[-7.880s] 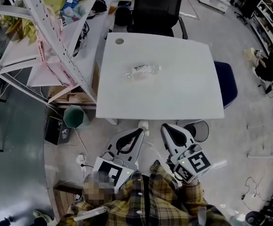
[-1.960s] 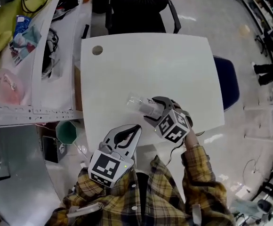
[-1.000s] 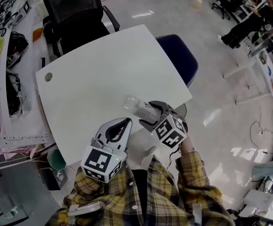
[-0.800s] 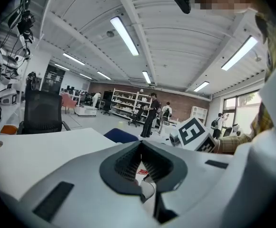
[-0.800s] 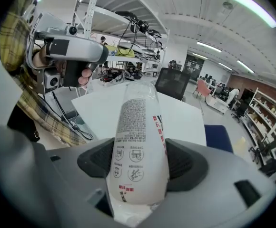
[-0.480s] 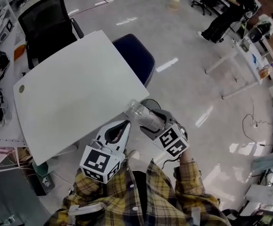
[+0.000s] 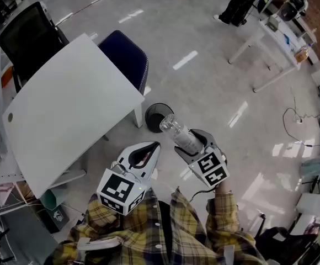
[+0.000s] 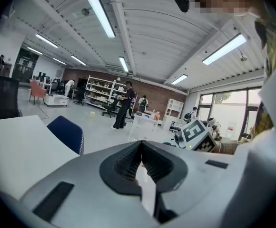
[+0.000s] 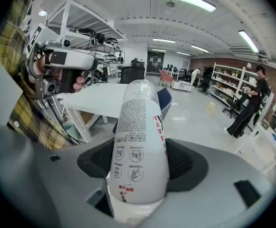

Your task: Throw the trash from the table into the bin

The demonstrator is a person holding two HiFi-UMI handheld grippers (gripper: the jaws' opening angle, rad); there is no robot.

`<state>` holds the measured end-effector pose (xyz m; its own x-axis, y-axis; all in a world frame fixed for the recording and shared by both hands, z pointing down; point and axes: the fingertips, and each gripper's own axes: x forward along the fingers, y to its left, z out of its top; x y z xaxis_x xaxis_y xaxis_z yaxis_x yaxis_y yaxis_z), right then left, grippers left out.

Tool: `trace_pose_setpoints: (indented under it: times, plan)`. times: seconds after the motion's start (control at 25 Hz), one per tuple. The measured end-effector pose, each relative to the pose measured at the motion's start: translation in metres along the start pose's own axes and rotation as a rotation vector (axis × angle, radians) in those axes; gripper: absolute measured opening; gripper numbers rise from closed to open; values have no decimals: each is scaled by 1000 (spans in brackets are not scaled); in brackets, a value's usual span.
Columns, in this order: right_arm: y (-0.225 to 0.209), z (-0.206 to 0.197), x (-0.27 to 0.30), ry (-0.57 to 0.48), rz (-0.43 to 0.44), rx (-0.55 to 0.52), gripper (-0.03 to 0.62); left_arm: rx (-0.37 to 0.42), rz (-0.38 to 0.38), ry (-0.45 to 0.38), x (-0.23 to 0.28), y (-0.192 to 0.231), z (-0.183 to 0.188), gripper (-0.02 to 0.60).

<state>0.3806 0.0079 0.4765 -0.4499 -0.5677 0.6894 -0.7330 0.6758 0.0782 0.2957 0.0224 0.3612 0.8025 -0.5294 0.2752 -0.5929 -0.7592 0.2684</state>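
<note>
— Table [image 7: 66, 104], leftmost entry: contents?
— White top, nothing showing on it. The trash is off it.
— Left gripper [image 7: 149, 148]?
— Jaws pressed together on nothing. Carried low, in front of the person's body. Idle, likely kept clear of the working side.
— Bin [image 7: 159, 116]?
— Dark, round, mouth up, on the floor just past the table's corner.
— Bottle [image 7: 180, 135]?
— Clear plastic, printed label, held in the air. Its far end overlaps the bin's rim in the head view; how high above it, I cannot tell.
— Right gripper [image 7: 193, 147]?
— Clamped across the bottle's near end, so the long body sticks out ahead, probably to lead it over the bin. Drop not yet made.
</note>
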Motion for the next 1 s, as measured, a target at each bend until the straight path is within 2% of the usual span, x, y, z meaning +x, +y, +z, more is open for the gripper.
trace_pose_setpoints:
  times: [0.32, 0.84, 1.0]
  plan:
    - [-43, -22, 15, 31, 0, 86, 313, -12, -16, 45, 44, 13, -2, 8]
    - [-114, 24, 96, 89, 43, 84, 313, -22, -12, 15, 108, 107, 53, 8]
    - [-134, 35, 120, 104, 49, 89, 313, -29, -25, 32, 124, 128, 53, 8]
